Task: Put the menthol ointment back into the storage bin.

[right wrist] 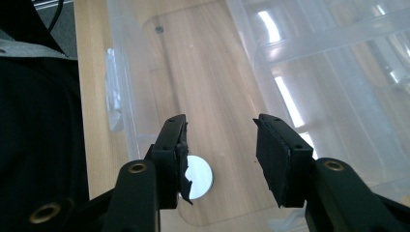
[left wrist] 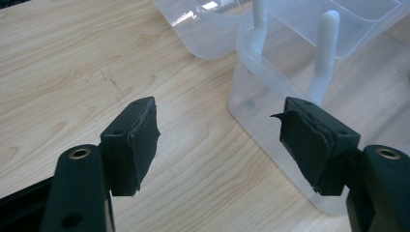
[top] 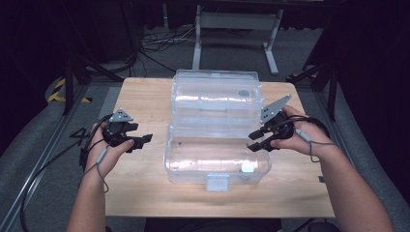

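From the high view, one clear plastic hinged storage box [top: 216, 126] sits open in the middle of the pale wooden table [top: 145, 96], its lid thrown back toward the far edge and its white front latch [top: 217, 182] facing the person; the placing looks meant to put the base within reach of both hands. Two hand-held grippers flank it: the left gripper [top: 144, 140] rests low just beside the box's left wall, apart from it and holding nothing; the right gripper [top: 255, 139] hangs at the right rim of the base, angled inward, likely so its jaws can go down into the tray. One small round silvery disc [top: 247, 168] lies on the floor of the base near the front right corner; a second small dark round spot [top: 243, 93] shows in the lid, too small to identify.

In the left gripper view, the left gripper [left wrist: 218, 137] stands wide open over bare wood; the box corner [left wrist: 261, 92] and two white hinge posts [left wrist: 325, 53] lie past its far jaw, untouched.

In the right gripper view, the right gripper [right wrist: 221, 155] is moderately open and empty, looking down into the tray; the disc [right wrist: 199, 178] lies flat beneath, partly hidden behind one jaw, so the jaws seem lined up near it, not yet around it.
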Demonstrator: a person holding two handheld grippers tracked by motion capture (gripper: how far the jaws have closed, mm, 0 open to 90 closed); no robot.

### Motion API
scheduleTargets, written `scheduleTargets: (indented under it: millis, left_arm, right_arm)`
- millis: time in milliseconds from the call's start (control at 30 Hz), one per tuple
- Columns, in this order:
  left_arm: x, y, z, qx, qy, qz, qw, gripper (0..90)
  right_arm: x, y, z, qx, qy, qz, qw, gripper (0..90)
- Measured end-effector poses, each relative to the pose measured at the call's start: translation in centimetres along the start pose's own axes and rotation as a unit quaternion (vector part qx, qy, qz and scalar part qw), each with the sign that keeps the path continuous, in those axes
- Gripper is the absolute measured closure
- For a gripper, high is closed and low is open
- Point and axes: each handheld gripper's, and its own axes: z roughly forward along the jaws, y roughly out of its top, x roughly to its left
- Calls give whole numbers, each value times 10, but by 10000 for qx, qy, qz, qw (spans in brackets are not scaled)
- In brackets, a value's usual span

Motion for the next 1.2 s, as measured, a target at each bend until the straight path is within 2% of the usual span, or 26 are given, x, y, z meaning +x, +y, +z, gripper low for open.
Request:
scheduleTargets:
  millis: [167,200,500,833,1000,1200]
  left_arm:
    - [-1,0,-1,-7,-7,-1,10000,305]
    - [-1,0,-1,-7,-7,2,10000,305]
    - [-4,-1,-2,-3,-13,35,10000,305]
    - [-8,-6,-11,-42,8,18,10000,303]
    - [-11,-8,-14,-67,-29,8,10000,304]
    - [-13,-13,-16,-43,-17,-18,10000,303]
  right_arm:
    - [-3,3,-4,-253,-85,88,9996,560]
    - [-6,4,-7,-386,-136,150,9990,574]
    - [-15,9,-14,-684,-373,236,9967,613]
    - [-26,28,-17,-1018,-665,216,9923,631]
    - [-35,36,-18,-1231,-701,275,9895,633]
    - [-45,45,-14,-1190,-842,224,9891,633]
